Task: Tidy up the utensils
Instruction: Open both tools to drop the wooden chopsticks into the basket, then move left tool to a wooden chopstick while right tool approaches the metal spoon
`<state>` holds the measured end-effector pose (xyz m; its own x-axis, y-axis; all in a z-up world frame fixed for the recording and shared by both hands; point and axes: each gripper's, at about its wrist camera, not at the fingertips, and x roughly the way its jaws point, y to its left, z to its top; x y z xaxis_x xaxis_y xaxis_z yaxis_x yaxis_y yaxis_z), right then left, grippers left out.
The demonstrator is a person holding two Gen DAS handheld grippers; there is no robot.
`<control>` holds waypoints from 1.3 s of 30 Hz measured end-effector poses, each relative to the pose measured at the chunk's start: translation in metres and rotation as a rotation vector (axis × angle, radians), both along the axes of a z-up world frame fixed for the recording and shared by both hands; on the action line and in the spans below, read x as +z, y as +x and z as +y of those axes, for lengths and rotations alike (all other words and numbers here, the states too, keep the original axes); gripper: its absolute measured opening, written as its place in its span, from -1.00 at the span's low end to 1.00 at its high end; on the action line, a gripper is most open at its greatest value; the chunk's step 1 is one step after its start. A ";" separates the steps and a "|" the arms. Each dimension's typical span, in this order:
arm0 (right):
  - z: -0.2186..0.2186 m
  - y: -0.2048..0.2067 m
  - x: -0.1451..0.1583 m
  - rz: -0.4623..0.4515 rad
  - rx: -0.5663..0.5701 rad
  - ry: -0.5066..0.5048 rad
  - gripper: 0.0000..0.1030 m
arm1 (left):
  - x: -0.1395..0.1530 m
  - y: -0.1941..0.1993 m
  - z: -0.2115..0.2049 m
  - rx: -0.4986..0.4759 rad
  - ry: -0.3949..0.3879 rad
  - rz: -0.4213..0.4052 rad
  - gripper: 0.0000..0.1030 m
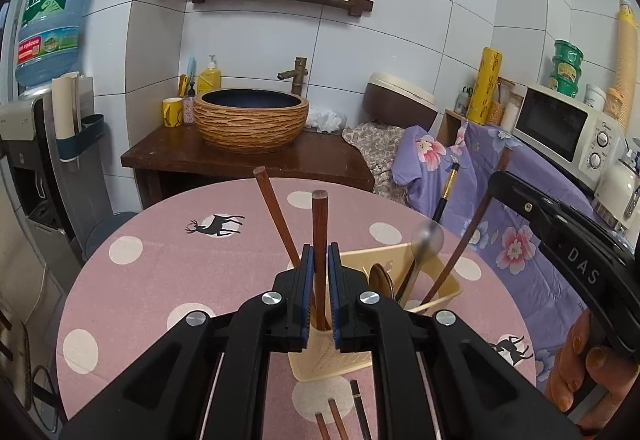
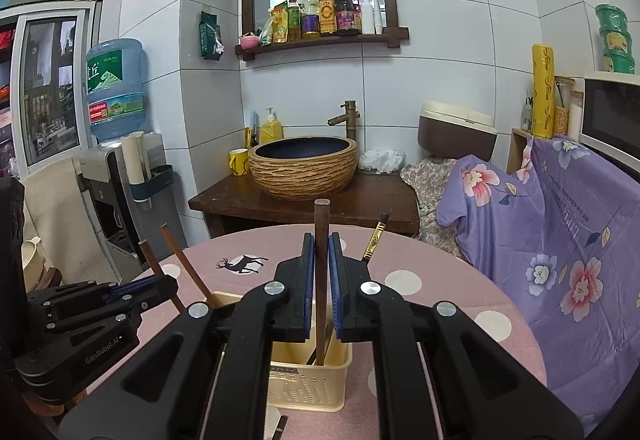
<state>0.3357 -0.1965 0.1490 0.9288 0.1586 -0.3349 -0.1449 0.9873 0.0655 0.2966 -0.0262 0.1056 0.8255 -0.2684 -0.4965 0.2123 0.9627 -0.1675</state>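
A cream plastic utensil basket (image 1: 436, 282) (image 2: 308, 384) stands on the pink round table (image 1: 160, 264) (image 2: 420, 320). My left gripper (image 1: 320, 252) is shut on a brown wooden chopstick (image 1: 319, 224) that stands upright in the basket's left end. A second wooden chopstick (image 1: 276, 215) leans beside it. My right gripper (image 2: 321, 242) is shut on a brown wooden handle (image 2: 321, 224) that reaches down into the basket's right end. In the left wrist view a metal spoon (image 1: 429, 236), a wooden spoon (image 1: 380, 280) and a black-gold chopstick (image 1: 446, 191) also stand in the basket.
Several loose chopsticks (image 1: 340, 420) lie on the table in front of the basket. Behind the table stand a dark wooden stand with a woven-look basin (image 1: 251, 119), a water dispenser (image 1: 44, 143) at left and a purple flowered cloth (image 2: 560, 232) at right.
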 end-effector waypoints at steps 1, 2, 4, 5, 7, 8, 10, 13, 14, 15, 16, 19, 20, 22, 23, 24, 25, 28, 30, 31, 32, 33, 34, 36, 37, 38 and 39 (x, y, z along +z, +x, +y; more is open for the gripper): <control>-0.001 -0.002 -0.002 -0.002 -0.001 -0.002 -0.75 | -0.001 -0.003 0.001 -0.001 -0.008 0.002 -0.54; -0.001 -0.004 -0.003 -0.004 0.000 -0.002 -0.65 | -0.002 -0.006 0.003 0.000 -0.016 -0.001 -0.08; -0.004 -0.011 -0.005 -0.019 -0.005 0.007 -0.05 | -0.003 -0.018 0.008 0.018 -0.039 -0.033 0.35; -0.007 -0.015 -0.006 -0.030 -0.011 0.015 0.00 | -0.003 -0.023 0.010 0.025 -0.041 -0.047 0.39; -0.010 -0.023 -0.006 -0.035 -0.009 0.025 0.00 | -0.005 -0.033 0.012 0.023 -0.028 -0.048 0.45; -0.012 -0.027 -0.007 -0.036 -0.009 0.030 0.00 | -0.006 -0.038 0.014 0.026 -0.027 -0.047 0.50; -0.016 -0.037 -0.008 -0.040 -0.015 0.035 0.02 | -0.010 -0.050 0.021 0.039 -0.036 -0.052 0.61; -0.019 -0.056 -0.013 -0.037 -0.023 0.022 0.13 | -0.021 -0.068 0.030 0.057 -0.029 -0.054 0.76; -0.018 -0.063 -0.017 -0.034 -0.021 0.010 0.13 | -0.025 -0.073 0.031 0.055 -0.020 -0.050 0.80; -0.017 -0.071 -0.022 -0.030 -0.017 -0.005 0.13 | -0.030 -0.078 0.032 0.051 -0.006 -0.043 0.84; -0.015 -0.077 -0.026 -0.025 -0.015 -0.020 0.13 | -0.035 -0.084 0.033 0.049 0.012 -0.033 0.85; -0.010 -0.096 -0.044 -0.002 -0.008 -0.058 0.14 | -0.051 -0.100 0.034 0.056 0.051 -0.020 0.89; -0.009 -0.102 -0.052 0.014 -0.003 -0.067 0.14 | -0.056 -0.105 0.034 0.056 0.061 -0.016 0.89; -0.007 -0.112 -0.067 0.046 0.001 -0.077 0.14 | -0.067 -0.114 0.035 0.057 0.086 -0.003 0.89; -0.007 -0.118 -0.076 0.066 0.001 -0.079 0.14 | -0.074 -0.118 0.036 0.061 0.098 0.011 0.89; -0.007 -0.122 -0.083 0.079 -0.003 -0.082 0.14 | -0.078 -0.121 0.037 0.066 0.105 0.021 0.89; -0.006 -0.126 -0.091 0.093 -0.010 -0.085 0.14 | -0.085 -0.125 0.038 0.074 0.113 0.035 0.89; -0.007 -0.139 -0.114 0.141 -0.034 -0.095 0.14 | -0.101 -0.137 0.042 0.092 0.126 0.061 0.89; -0.009 -0.148 -0.129 0.182 -0.036 -0.081 0.14 | -0.110 -0.145 0.043 0.092 0.137 0.078 0.89; -0.010 -0.152 -0.135 0.197 -0.038 -0.072 0.14 | -0.115 -0.149 0.043 0.090 0.143 0.088 0.89; -0.011 -0.156 -0.140 0.210 -0.042 -0.066 0.14 | -0.119 -0.152 0.042 0.089 0.146 0.098 0.89; -0.010 -0.157 -0.144 0.220 -0.043 -0.065 0.14 | -0.123 -0.155 0.042 0.085 0.145 0.106 0.88; -0.010 -0.160 -0.150 0.233 -0.046 -0.067 0.14 | -0.126 -0.159 0.041 0.076 0.137 0.114 0.87; -0.010 -0.163 -0.160 0.256 -0.055 -0.063 0.14 | -0.132 -0.164 0.037 0.055 0.133 0.134 0.81; -0.010 -0.164 -0.164 0.269 -0.055 -0.058 0.14 | -0.135 -0.164 0.035 0.047 0.133 0.142 0.78; -0.009 -0.164 -0.169 0.285 -0.055 -0.052 0.14 | -0.138 -0.166 0.032 0.032 0.135 0.154 0.73; -0.009 -0.165 -0.173 0.298 -0.055 -0.046 0.14 | -0.140 -0.166 0.029 0.023 0.138 0.163 0.66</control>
